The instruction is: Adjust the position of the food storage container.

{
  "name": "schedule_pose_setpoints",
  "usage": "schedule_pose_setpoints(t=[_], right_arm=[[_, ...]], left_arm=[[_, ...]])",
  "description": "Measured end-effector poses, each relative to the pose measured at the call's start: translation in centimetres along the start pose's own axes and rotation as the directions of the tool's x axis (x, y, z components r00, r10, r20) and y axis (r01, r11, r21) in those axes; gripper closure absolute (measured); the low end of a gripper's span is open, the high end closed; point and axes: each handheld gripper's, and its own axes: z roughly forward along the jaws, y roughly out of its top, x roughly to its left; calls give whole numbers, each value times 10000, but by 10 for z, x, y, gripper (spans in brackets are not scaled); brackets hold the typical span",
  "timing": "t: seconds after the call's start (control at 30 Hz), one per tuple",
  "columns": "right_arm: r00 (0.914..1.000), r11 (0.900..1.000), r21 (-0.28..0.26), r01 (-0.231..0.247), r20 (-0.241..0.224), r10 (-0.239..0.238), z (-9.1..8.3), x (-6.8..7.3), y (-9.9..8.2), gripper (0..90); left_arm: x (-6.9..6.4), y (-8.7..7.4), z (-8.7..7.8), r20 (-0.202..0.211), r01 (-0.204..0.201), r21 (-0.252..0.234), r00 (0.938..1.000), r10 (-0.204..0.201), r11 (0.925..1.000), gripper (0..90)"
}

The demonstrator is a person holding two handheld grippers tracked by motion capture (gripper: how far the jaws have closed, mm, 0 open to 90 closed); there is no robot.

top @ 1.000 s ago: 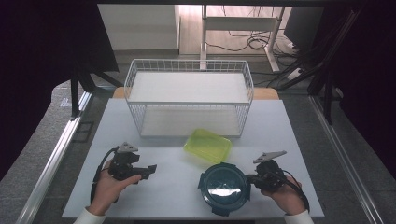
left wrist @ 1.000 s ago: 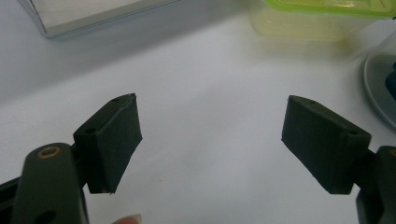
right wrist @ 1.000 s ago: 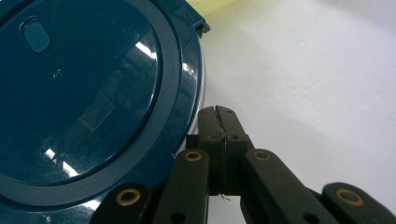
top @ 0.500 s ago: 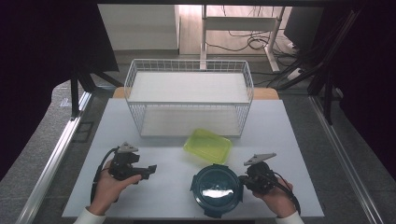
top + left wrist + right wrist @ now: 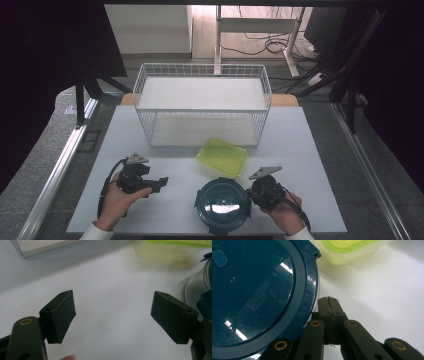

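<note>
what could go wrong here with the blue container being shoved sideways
1. The shut right hand-held gripper presses the side of the blue container, not gripping it, so it may slip off the round rim.
2. The container sits near the table's front edge and might slide off.
3. It may bump the green box close behind.

White table (image 5: 310,150), grey floor (image 5: 45,165), perhaps desk legs (image 5: 218,30) behind

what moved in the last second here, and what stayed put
The right hand-held gripper, jaws shut with nothing between them, slid left along the table, pushing the round dark-blue container left with it. The left hand-held gripper stayed open and in place; the green container and wire basket did not move.
</note>
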Motion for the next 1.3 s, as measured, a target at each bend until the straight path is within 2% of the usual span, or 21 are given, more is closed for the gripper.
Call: schedule_pose_setpoints(t=[0.1, 0.2, 0.23, 0.27, 0.3, 0.37, 0.5, 0.53, 0.57, 0.6, 0.77, 0.8, 0.83, 0.9, 1.03, 1.17, 1.23, 1.3], right_arm=[[10000, 10000, -4, 45, -14, -45, 1, 2, 1, 891], [9991, 9999, -78, -74, -410, 71, 0, -3, -1, 890], [9991, 9999, -78, -74, -410, 71, 0, -3, -1, 890], [9998, 9999, -101, -54, -192, 53, -5, -5, -8, 890], [9998, 9999, -101, -54, -192, 53, -5, -5, -8, 890], [9993, 9997, 61, -237, -281, 239, -8, -7, -20, 890], [9989, 9994, 300, -158, -447, 171, -9, -2, -31, 890], [9984, 9994, 351, -2, -562, 22, -9, 6, -34, 890], [9984, 9994, 351, -2, -562, 22, -9, 6, -34, 890], [9995, 9982, 537, 251, -194, -241, -9, 13, -35, 890], [9994, 9964, 792, 312, -182, -299, -5, 17, -36, 890], [9988, 9954, 896, 332, -397, -297, -1, 21, -34, 890], [9988, 9954, 896, 332, -397, -297, -1, 21, -34, 890], [9966, 9953, 811, 521, -678, -466, 2, 28, -31, 890], [9946, 9924, 834, 906, -576, -859, 6, 40, -23, 890], [9952, 9906, 1003, 928, -391, -893, 10, 39, -24, 890], [9976, 9932, 941, 681, -171, -668, 7, 32, -26, 890], [9981, 9952, 788, 573, -281, -552, 5, 30, -26, 890]], left_arm=[[0, 0, -1, -3, -7, -26, 10000, 7, 10000, 191], [1, 0, -2, -7, 22, -72, 10000, -22, 10000, 191], [1, 0, -2, -7, 22, -72, 10000, -22, 10000, 191], [2, 0, -3, -11, 33, -91, 10000, -33, 10000, 191], [2, 0, -3, -11, 33, -91, 10000, -33, 10000, 191], [1, 0, -4, 10, 10, -110, 10000, -10, 9999, 191], [0, 1, -3, 49, -9, -94, 10000, 9, 10000, 191], [0, 0, -3, 49, -15, -87, 10000, 15, 10000, 191], [0, 0, -3, 49, -15, -87, 10000, 15, 10000, 191], [0, 0, -4, 51, -31, -112, 10000, 31, 9999, 190], [0, 1, -5, 40, -23, -156, 10000, 23, 9999, 190], [0, 0, -6, 35, -22, -139, 10000, 23, 9999, 190], [0, 0, -6, 35, -22, -139, 10000, 23, 9999, 190], [0, 0, -6, 31, -17, -148, 10000, 18, 9999, 190], [3, -2, -7, -29, 36, -119, 10000, -36, 9999, 190], [3, -4, -7, -21, 56, -102, 10000, -56, 9999, 190], [3, -4, -6, -22, 55, -96, 10000, -55, 9999, 190], [3, -4, -6, -19, 54, -86, 10000, -54, 9999, 190]])
